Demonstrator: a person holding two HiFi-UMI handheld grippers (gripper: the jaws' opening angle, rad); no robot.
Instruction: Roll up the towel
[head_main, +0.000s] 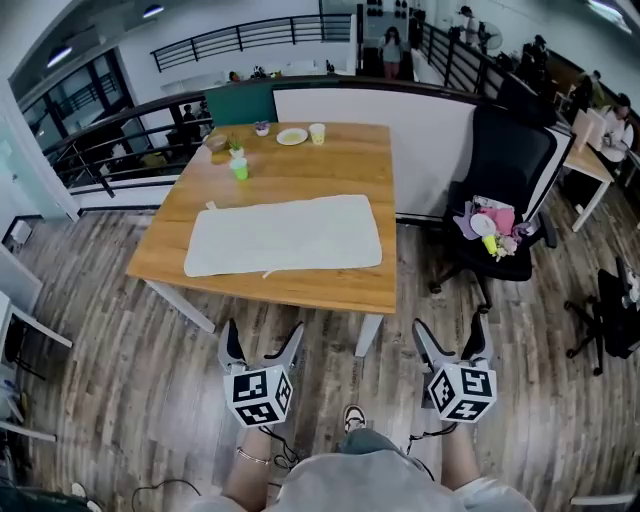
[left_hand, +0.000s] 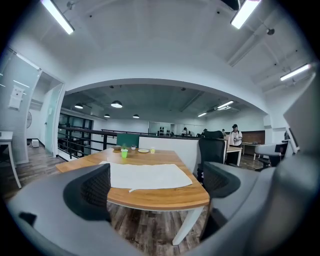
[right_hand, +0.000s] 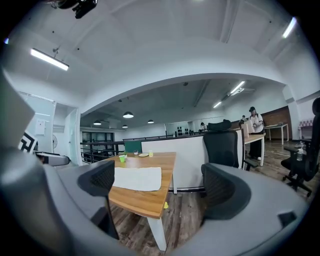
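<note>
A white towel (head_main: 284, 236) lies spread flat on the near half of the wooden table (head_main: 300, 285); it also shows in the left gripper view as a towel (left_hand: 149, 175) and in the right gripper view as a towel (right_hand: 137, 178). Both grippers hang below the table's front edge, apart from the towel. My left gripper (head_main: 262, 348) is open with nothing between its jaws. My right gripper (head_main: 452, 340) is open and holds nothing too.
A green cup (head_main: 240, 168), a plate (head_main: 292, 136), a pale cup (head_main: 317, 133) and small items stand at the table's far end. A black office chair (head_main: 505, 190) with clutter on its seat stands to the right. A white partition (head_main: 420, 130) runs behind. Wooden floor surrounds.
</note>
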